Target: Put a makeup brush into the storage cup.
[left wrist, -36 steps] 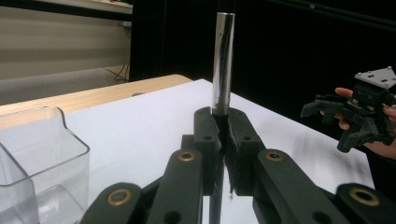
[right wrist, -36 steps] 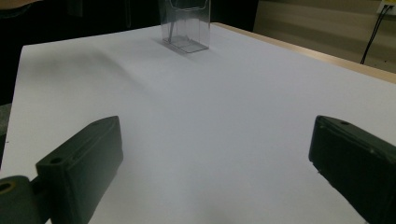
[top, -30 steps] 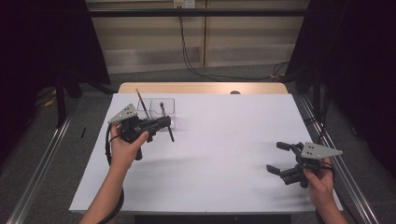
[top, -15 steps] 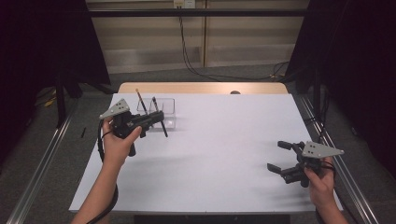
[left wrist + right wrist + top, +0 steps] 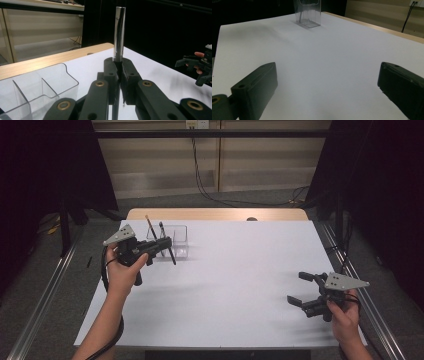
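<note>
Jaws of the left hand-held gripper (image 5: 119, 75) are clamped together on a slim dark pen with a shiny metallic barrel (image 5: 119, 32), which stands up between the pads in the left gripper view and hangs slanted in the high view. Just beside it, towards the desk's far left, sits a clear plastic compartmented organiser box (image 5: 177, 240) holding a thin brown-tipped stick (image 5: 150, 229). Both rest over the white desk (image 5: 235, 270). Well apart, near the right edge, the right hand-held gripper (image 5: 304, 291) hovers with jaws spread wide, nothing between them.
</note>
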A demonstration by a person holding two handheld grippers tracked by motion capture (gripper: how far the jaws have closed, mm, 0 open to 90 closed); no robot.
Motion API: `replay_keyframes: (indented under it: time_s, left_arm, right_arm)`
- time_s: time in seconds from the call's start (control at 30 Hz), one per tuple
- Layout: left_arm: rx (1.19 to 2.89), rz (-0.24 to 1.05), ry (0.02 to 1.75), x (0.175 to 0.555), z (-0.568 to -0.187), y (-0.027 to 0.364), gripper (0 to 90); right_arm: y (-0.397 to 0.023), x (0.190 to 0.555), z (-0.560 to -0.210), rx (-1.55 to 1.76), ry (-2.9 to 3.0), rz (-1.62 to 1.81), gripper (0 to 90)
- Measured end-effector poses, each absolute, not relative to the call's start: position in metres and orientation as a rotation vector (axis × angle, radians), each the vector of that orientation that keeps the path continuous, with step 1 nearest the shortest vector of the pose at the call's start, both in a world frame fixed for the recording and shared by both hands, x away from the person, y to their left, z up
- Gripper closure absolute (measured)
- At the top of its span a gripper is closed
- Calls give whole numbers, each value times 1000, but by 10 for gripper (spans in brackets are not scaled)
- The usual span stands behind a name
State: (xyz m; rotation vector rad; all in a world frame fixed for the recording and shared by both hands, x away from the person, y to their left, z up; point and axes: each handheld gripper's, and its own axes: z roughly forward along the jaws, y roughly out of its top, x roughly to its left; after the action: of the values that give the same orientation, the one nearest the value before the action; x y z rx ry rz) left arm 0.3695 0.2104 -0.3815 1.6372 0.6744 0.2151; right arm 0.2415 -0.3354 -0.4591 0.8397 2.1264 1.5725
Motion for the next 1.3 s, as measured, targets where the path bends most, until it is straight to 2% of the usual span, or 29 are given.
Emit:
replay_keyframes:
  time_s: [0.63, 1.3]
  left_arm:
    - [1632, 244, 703, 384, -371, 213, 840]
    - [1635, 314, 730, 407, -344, 217, 840]
  right_arm:
    - [-337, 239, -458, 828, 2124, 1566, 22]
    - [-337, 238, -459, 829, 2120, 1592, 21]
